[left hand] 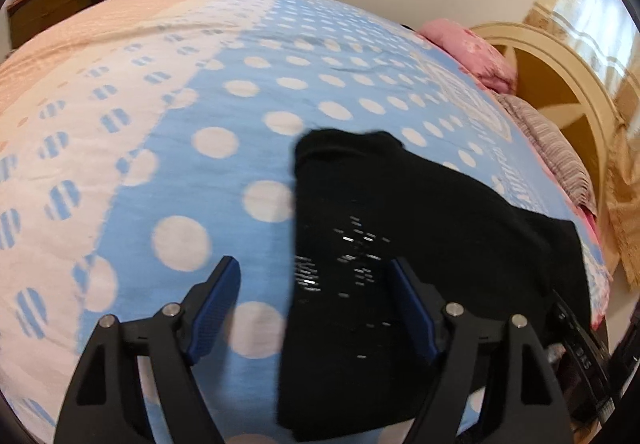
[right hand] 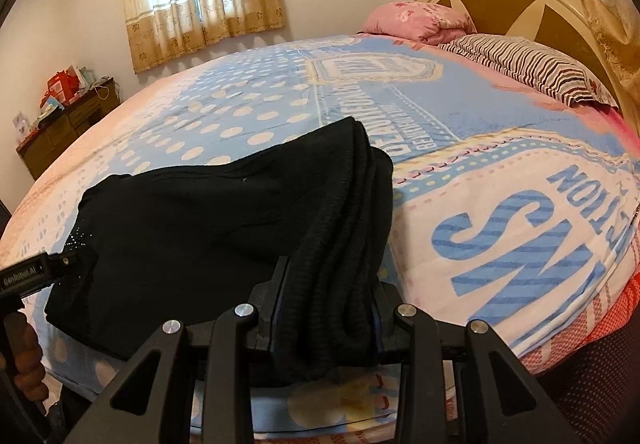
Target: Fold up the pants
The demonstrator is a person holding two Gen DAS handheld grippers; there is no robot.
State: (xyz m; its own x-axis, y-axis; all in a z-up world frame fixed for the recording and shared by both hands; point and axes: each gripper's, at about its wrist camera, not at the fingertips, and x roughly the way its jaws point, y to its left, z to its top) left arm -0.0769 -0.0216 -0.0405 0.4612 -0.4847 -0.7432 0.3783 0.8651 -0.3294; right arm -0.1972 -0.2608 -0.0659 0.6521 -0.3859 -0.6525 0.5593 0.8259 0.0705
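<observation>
My right gripper (right hand: 326,308) was clamped on the pants (right hand: 208,212): its two pads pressed a thick bundle of ribbed, stacked layers between them, and the bundle filled the gap completely. My left gripper (left hand: 316,296) stood wide open. Its blue pads (left hand: 218,308) touched nothing; the near edge of the pants ran between the fingers, but there was clear space on both sides, so I counted that end as released.

The pants lay on the bed (left hand: 224,172), near its front edge, as a compact black block. In the right wrist view I counted several layers at the gripped end, all roughly aligned. In the left wrist view the far end was squared off and flat on the spotted cover, and a patch of small shiny studs (left hand: 352,256) faced up. No loose leg trailed out in either view.

Assessment: folding appeared mostly complete. The garment was already doubled more than once and rested on the bed. Remaining steps, as I judged them:

1. Lower the gripped end fully onto the cover.
2. Release the right gripper.
3. Check that the layers stay stacked; the gripped end looked slightly raised and could slump on release.

The pillows (right hand: 528,72) were well apart from the work.
</observation>
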